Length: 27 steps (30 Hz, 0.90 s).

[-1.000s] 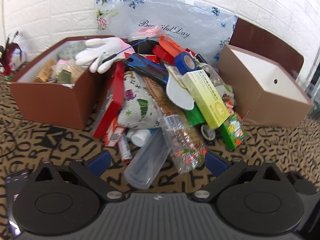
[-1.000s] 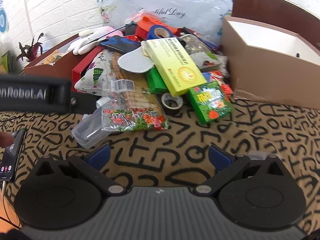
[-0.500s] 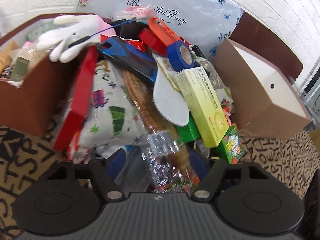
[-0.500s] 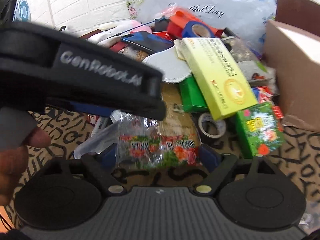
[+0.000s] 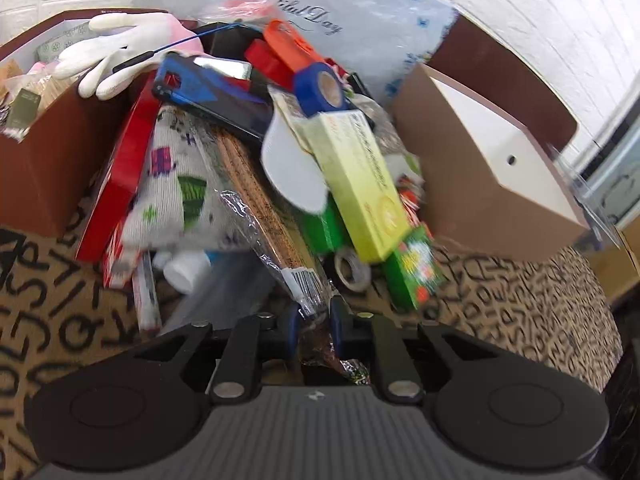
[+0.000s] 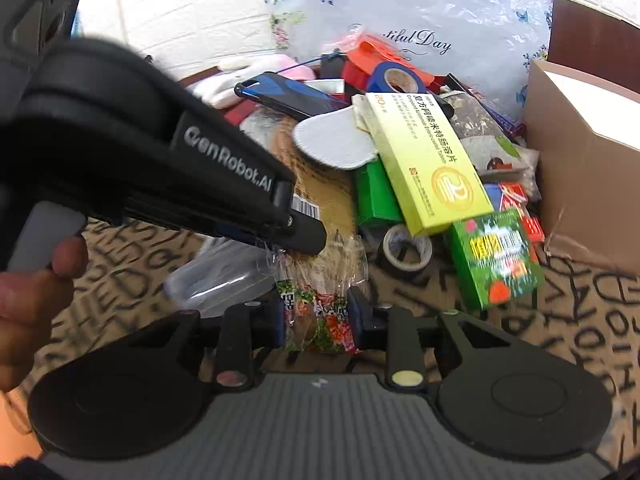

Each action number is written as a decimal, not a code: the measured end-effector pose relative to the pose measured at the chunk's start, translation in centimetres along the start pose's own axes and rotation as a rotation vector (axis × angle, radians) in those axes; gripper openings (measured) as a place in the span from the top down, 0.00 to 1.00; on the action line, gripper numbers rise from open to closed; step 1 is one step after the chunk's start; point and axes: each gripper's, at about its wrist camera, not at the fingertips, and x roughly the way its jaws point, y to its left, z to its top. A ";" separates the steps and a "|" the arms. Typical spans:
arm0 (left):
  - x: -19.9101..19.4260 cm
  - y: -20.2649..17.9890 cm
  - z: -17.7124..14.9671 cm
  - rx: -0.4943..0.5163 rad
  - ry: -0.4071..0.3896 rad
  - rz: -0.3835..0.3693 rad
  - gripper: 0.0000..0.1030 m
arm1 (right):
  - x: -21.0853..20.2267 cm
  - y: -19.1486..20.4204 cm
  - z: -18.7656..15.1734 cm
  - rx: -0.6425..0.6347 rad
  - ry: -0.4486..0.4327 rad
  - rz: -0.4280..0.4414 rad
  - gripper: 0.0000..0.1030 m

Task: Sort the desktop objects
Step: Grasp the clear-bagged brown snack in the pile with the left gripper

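Occupying the desk [image 5: 520,320]: brown box [image 5: 472,184], heaped clutter, yellow carton [image 6: 428,160]. Clear noodle packet [image 6: 316,280] at the heap's near edge; left gripper [image 5: 314,326] and right gripper [image 6: 318,320] jaws closing on it.

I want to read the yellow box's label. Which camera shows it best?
The right wrist view: the yellow box lies sharp there, print and round logo facing the camera. In the left wrist view the same box is motion-blurred, its text unreadable.
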 end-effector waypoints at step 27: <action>1.5 1.1 -1.4 -0.082 0.020 0.044 0.39 | -0.4 -1.6 -2.6 0.189 0.103 0.122 0.23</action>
